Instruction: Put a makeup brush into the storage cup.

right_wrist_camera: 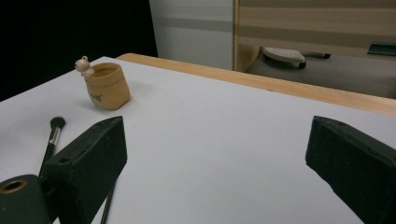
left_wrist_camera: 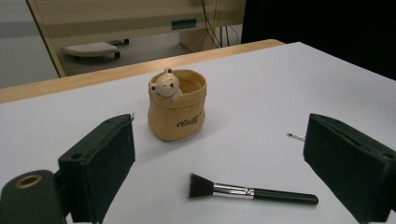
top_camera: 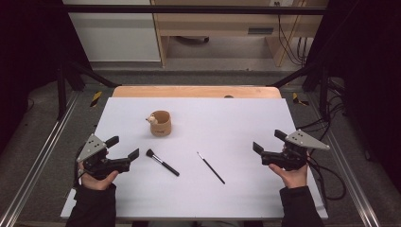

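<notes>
Brush [top_camera: 162, 162] lies flat on the table [top_camera: 246, 123], just in front of the cup [top_camera: 160, 123] and slightly toward the right gripper's side of it; bristles point to the left gripper [top_camera: 124, 149], handle runs away from it. Looks light and stiff: black handle, metal ferrule, soft dark bristle head. Handle is thin, round and probably slick, so it could roll or skid when pinched. Best hold is likely mid-handle, just behind the ferrule, jaws across the shaft; avoid the bristles, they'd splay.

Liner [top_camera: 211, 168], a much thinner black stick, sits farther from the cup on the same side, past the brush, well apart from it. Harder pick: very slim, low on the table.

Cup is tan, sack-shaped, small bear figure on its rim, upright, mouth open. Looks ceramic or resin, so treat it as tippable and chippable.

Left gripper: wide, empty, aimed at the cup with the brush just below its line. Right gripper [top_camera: 267, 143]: wide, empty, well off from the cup, beyond the liner.
</notes>
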The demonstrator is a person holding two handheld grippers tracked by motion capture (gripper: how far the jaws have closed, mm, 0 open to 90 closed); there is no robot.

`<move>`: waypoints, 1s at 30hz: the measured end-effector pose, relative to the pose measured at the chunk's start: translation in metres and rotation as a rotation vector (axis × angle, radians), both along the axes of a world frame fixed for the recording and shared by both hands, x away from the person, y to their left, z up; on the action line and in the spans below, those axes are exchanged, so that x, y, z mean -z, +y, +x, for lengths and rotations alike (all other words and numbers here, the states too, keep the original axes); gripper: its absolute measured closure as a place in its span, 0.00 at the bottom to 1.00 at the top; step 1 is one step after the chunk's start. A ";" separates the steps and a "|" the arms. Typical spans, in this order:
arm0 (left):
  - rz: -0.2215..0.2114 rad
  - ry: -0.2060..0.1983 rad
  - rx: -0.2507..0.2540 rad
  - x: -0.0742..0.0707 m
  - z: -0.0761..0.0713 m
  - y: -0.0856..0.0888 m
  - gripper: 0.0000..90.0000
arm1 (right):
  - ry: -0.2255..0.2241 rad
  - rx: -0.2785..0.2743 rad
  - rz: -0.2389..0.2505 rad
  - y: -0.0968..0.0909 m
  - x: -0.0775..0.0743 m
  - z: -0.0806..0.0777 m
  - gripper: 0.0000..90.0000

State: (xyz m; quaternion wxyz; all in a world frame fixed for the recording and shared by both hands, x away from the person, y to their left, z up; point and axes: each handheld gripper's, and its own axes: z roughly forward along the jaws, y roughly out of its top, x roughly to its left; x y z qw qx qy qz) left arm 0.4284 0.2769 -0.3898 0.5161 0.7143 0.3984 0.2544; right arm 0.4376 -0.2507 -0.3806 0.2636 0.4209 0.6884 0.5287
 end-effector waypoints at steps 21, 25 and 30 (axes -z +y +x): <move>0.052 0.026 0.051 0.004 0.008 -0.019 0.10 | 0.002 -0.025 -0.015 0.007 -0.001 -0.002 0.06; 0.075 0.041 0.072 0.005 0.012 -0.024 0.10 | 0.005 -0.038 -0.020 0.010 -0.001 -0.002 0.06; 0.104 0.063 0.099 0.008 0.017 -0.030 0.10 | 0.010 -0.038 -0.019 0.012 0.000 -0.002 0.06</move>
